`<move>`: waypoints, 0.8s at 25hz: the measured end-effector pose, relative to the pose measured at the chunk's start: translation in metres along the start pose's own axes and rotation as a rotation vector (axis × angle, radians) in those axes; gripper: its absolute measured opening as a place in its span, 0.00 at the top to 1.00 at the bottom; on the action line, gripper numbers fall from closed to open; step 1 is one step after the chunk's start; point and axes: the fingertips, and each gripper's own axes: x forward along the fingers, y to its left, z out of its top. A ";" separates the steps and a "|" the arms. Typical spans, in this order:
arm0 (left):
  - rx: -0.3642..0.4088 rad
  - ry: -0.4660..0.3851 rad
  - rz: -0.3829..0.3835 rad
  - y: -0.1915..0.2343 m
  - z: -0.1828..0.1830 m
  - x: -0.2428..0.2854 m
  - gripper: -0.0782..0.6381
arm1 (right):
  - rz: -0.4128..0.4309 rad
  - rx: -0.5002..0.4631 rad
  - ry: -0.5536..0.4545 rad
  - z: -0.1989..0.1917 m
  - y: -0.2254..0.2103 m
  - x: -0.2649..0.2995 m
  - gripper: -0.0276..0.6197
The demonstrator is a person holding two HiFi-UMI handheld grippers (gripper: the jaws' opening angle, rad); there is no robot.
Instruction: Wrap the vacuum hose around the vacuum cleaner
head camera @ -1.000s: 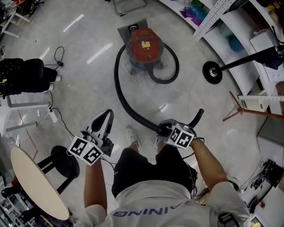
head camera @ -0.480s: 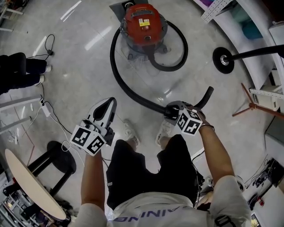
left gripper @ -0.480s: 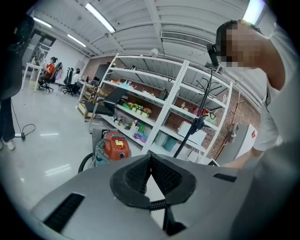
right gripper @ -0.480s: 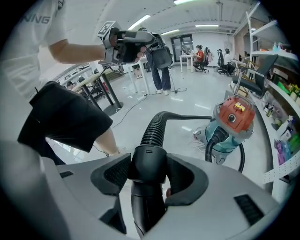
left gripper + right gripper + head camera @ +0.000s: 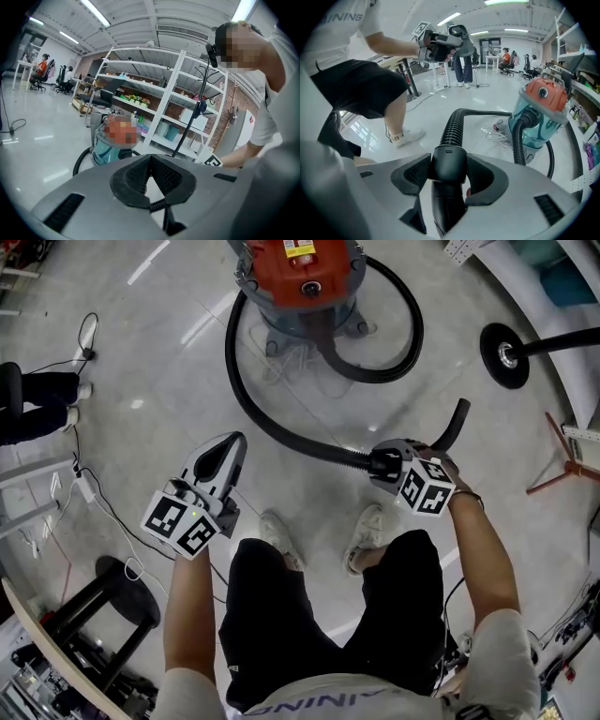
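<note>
**Hose end being gripped at the right, left gripper being carried empty**

At the left, the left gripper (image 5: 228, 448) is being held out on a bent arm, its tips pointing towards the vacuum cleaner (image 5: 302, 273). Its jaws are being kept together with nothing between them, well apart from the hose. Open floor (image 5: 141, 362) is lying beyond it, bounded at the far left by trailing cables (image 5: 89, 486) and a black stool (image 5: 122, 589).

In the middle, the vacuum hose (image 5: 267, 427) is being led in a curve over the floor from the cleaner's left side, and a further loop is lying round the cleaner's right side.

At the right, the right gripper (image 5: 386, 463) is being held forward on a nearly straight arm. Its jaws are being clamped on the hose's smooth black cuff, and the curved hose end is sticking out past them. Room on this side is being narrowed by a stand's round black base (image 5: 506, 354) and white shelving (image 5: 539, 306).
</note>
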 end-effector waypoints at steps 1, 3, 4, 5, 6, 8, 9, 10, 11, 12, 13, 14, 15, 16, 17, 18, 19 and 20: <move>0.007 -0.004 -0.001 0.011 -0.010 0.007 0.87 | 0.003 -0.009 0.005 -0.012 -0.003 0.013 0.59; 0.014 -0.015 0.000 0.033 -0.031 0.022 0.87 | 0.014 -0.017 0.009 -0.037 -0.008 0.038 0.59; 0.013 -0.022 -0.003 0.043 -0.042 0.030 0.87 | 0.015 -0.021 0.010 -0.050 -0.012 0.050 0.59; 0.013 -0.027 -0.007 0.053 -0.053 0.038 0.87 | 0.013 -0.024 0.011 -0.061 -0.018 0.062 0.59; 0.016 -0.028 -0.011 0.063 -0.066 0.045 0.87 | 0.007 -0.029 0.011 -0.072 -0.024 0.075 0.59; 0.022 -0.022 -0.017 0.080 -0.092 0.058 0.87 | -0.010 -0.043 0.013 -0.091 -0.036 0.100 0.59; 0.017 -0.021 -0.021 0.088 -0.105 0.063 0.87 | -0.015 -0.050 0.015 -0.099 -0.041 0.112 0.59; 0.007 -0.021 -0.024 0.095 -0.117 0.068 0.87 | -0.015 -0.058 0.017 -0.107 -0.046 0.124 0.59; -0.005 -0.023 -0.027 0.102 -0.128 0.073 0.87 | -0.012 -0.066 0.019 -0.113 -0.050 0.135 0.59; -0.014 -0.024 -0.029 0.107 -0.139 0.077 0.87 | -0.006 -0.074 0.021 -0.120 -0.053 0.147 0.59; -0.020 -0.024 -0.030 0.112 -0.148 0.081 0.87 | -0.002 -0.081 0.024 -0.127 -0.057 0.157 0.59; -0.024 -0.022 -0.032 0.116 -0.156 0.084 0.87 | 0.002 -0.086 0.027 -0.133 -0.060 0.167 0.59; -0.028 -0.019 -0.035 0.120 -0.163 0.086 0.87 | 0.003 -0.089 0.029 -0.139 -0.064 0.176 0.59; -0.030 -0.016 -0.038 0.122 -0.169 0.088 0.87 | 0.005 -0.091 0.029 -0.144 -0.068 0.184 0.59; -0.031 -0.012 -0.041 0.125 -0.173 0.090 0.87 | 0.005 -0.094 0.028 -0.149 -0.072 0.191 0.59; -0.029 -0.009 -0.043 0.127 -0.176 0.091 0.87 | 0.006 -0.100 0.027 -0.153 -0.077 0.197 0.59; -0.028 -0.010 -0.043 0.129 -0.178 0.092 0.87 | 0.006 -0.109 0.028 -0.158 -0.081 0.202 0.59; -0.030 -0.015 -0.044 0.131 -0.178 0.093 0.87 | 0.005 -0.120 0.030 -0.162 -0.086 0.207 0.59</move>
